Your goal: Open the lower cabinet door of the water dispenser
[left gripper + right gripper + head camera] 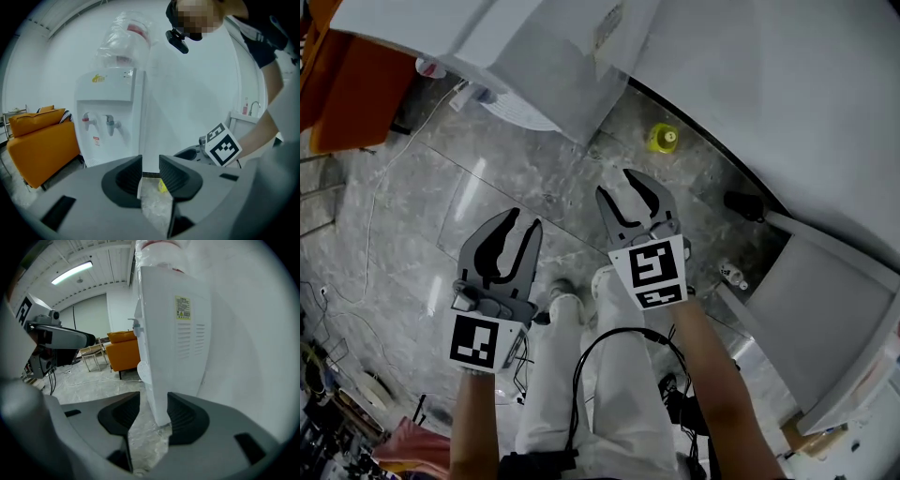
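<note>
Water dispenser [546, 70], white, at upper centre of the head view.
Seen from above; lower cabinet door seemingly hidden behind the jaws in both gripper views. Left gripper [523, 220] at lower left, jaws narrowly apart, pinching nothing. Right gripper [617, 185] at centre, jaws spread wide, empty.

No word or number is reading clearly anywhere. The water dispenser [110, 117] is showing a small orange brand logo [98, 78] on its front panel and a red-and-white sticker [96, 139] below the taps, both too small to make out. A yellowish label [183, 308] is sitting on its side wall, its print illegible. The cubes on the left claw [523, 221] and right claw [619, 186] are carrying black-and-white square markers [475, 342], not lettering.
</note>
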Available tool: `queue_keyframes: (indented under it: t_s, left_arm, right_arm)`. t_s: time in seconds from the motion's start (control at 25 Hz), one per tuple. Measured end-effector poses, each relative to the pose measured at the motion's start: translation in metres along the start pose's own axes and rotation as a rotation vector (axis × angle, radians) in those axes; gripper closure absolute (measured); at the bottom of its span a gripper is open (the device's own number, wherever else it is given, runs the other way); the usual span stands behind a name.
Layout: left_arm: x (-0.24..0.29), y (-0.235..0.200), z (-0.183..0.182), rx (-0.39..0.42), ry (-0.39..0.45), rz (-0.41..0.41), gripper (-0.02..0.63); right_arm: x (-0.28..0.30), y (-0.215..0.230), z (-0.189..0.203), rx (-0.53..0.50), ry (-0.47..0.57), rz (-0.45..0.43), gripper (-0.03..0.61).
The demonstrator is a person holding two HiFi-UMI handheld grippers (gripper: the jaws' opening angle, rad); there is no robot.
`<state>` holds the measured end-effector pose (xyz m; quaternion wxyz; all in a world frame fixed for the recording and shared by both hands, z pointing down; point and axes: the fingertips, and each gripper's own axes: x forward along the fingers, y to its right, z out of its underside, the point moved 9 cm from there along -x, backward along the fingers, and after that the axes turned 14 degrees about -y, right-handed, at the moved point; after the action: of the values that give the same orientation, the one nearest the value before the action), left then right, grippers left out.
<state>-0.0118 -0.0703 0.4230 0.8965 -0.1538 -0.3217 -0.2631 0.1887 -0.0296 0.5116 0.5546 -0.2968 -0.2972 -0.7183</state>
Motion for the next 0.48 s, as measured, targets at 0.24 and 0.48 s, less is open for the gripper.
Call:
queue_keyframes:
  t_s: [0.24, 0.48]
  left_arm:
    - [0.016, -0.009, 0.023, -0.025, 0.001, -0.009, 0.502]
    - [0.034, -0.01, 0.041, -0.029, -0.016, 0.002, 0.501]
  right_arm:
    - [0.044, 0.0, 0.012, 0.004, -0.018, 0.011, 0.41]
    - [0.087, 0.004, 0.025, 0.005, -0.058, 0.02, 0.399]
